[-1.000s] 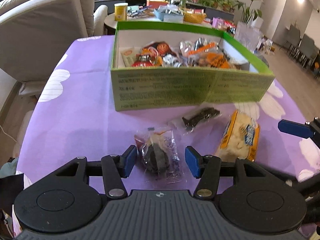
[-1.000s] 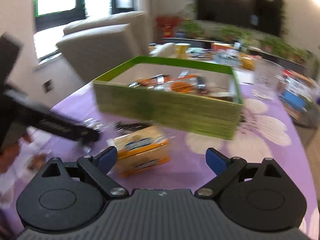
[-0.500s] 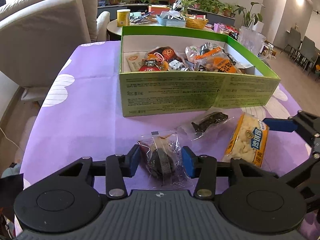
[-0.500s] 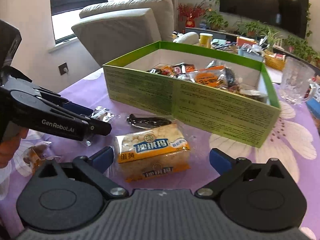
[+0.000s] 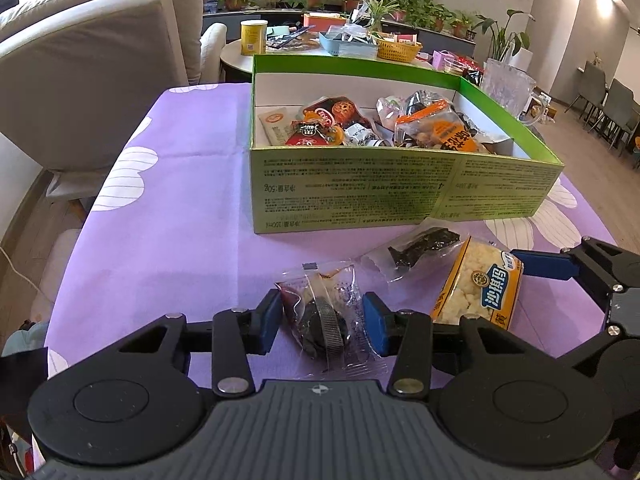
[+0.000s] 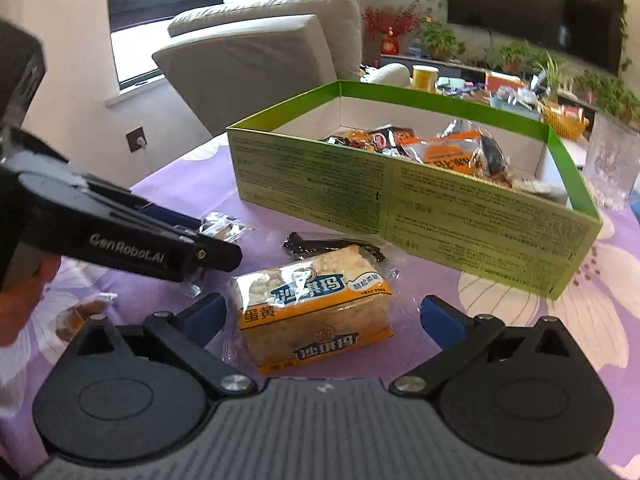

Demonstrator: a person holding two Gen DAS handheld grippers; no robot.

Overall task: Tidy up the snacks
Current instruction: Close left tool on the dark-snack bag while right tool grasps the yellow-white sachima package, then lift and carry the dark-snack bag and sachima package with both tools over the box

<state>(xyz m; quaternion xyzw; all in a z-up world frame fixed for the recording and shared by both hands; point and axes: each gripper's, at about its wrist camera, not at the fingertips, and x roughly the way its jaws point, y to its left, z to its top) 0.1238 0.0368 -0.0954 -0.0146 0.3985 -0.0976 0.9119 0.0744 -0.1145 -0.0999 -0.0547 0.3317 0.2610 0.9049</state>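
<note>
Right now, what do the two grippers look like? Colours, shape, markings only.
Both match: matte black linkage arms with silver pivot rivets, round black discs either side of a grey ribbed body, blue pads on the fingertips. Left gripper, right gripper. From the right wrist view, the left one's side reads "GenRobot.AI" in white. No cables or sleeves visible.

Three loose snack packs (image 5: pixel 325 312) (image 5: pixel 420 246) (image 5: pixel 480 284), one green box (image 5: pixel 360 196), two claws (image 5: pixel 323 322) (image 6: pixel 323 314).
</note>
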